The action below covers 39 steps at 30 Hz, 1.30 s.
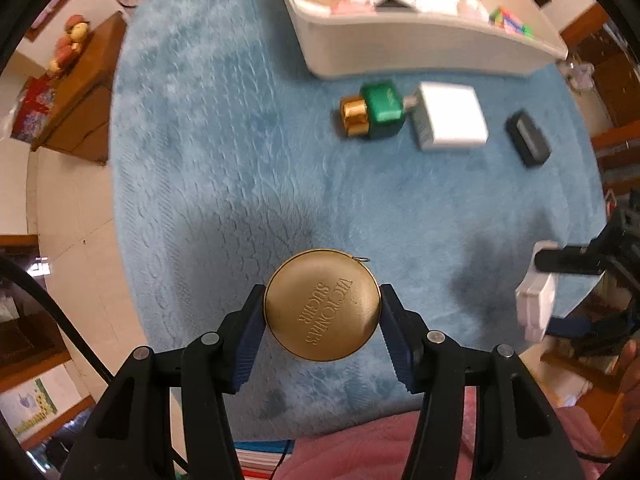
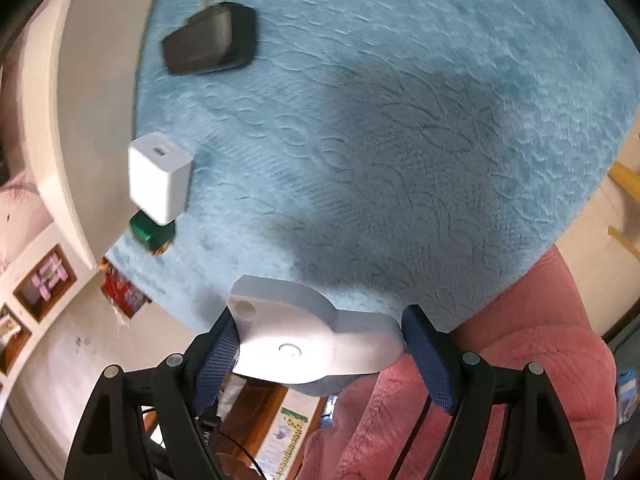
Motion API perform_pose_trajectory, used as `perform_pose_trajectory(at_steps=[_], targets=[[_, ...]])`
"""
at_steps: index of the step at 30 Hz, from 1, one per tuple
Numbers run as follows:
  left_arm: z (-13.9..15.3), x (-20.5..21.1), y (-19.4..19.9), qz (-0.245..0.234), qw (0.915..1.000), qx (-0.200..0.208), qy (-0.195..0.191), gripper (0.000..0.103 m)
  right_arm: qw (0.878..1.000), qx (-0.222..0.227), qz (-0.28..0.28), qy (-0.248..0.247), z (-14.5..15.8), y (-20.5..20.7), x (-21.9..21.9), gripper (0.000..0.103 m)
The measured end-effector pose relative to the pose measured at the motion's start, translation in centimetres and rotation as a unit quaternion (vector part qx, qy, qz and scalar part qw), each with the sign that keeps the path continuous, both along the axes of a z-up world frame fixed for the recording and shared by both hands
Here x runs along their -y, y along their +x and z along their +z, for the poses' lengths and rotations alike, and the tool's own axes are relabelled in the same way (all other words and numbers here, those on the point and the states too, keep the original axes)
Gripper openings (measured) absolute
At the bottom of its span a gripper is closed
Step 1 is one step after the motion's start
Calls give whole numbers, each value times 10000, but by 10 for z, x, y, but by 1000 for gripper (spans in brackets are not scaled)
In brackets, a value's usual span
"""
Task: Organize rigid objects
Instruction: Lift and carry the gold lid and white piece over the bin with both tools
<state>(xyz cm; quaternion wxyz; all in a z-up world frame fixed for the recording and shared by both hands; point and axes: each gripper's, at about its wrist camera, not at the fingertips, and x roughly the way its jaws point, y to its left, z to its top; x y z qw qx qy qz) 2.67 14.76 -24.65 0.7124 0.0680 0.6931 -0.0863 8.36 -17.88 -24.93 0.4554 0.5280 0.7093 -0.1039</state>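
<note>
My left gripper (image 1: 322,306) is shut on a round gold tin (image 1: 322,304) with embossed lettering, held above the blue fuzzy cloth (image 1: 224,152). The right gripper (image 2: 320,340) is shut on a flat white plastic device (image 2: 312,340) with rounded lobes; it also shows at the right edge of the left wrist view as the white device (image 1: 536,304). On the cloth lie a green bottle with a gold cap (image 1: 372,110), a white charger block (image 1: 452,116) and a black plug adapter (image 1: 528,138). In the right wrist view lie the white charger (image 2: 160,180), the green bottle (image 2: 152,232) and the black adapter (image 2: 212,40).
A white bin (image 1: 420,46) with soft and mixed items stands at the far edge of the cloth; its wall (image 2: 80,120) runs along the left of the right wrist view. A pink garment (image 2: 500,380) is near me. Wooden furniture (image 1: 84,96) stands beyond the cloth.
</note>
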Motion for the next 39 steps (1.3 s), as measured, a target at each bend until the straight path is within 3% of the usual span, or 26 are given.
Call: perform_pose_trajectory(at_steps=[3, 12, 26, 39], targets=[[21, 5, -2, 104, 9998, 174, -44, 59, 9993, 242, 268, -56, 15, 14, 1, 81], [56, 68, 60, 149, 9980, 609, -66, 59, 9910, 1064, 802, -118, 59, 49, 18, 81], [112, 109, 105, 219, 9884, 1504, -32, 59, 9675, 2162, 1233, -434, 126, 105, 65, 81], [127, 135, 163, 542, 9785, 1991, 52, 59, 9476, 2771, 1488, -562, 138, 161, 87, 81]])
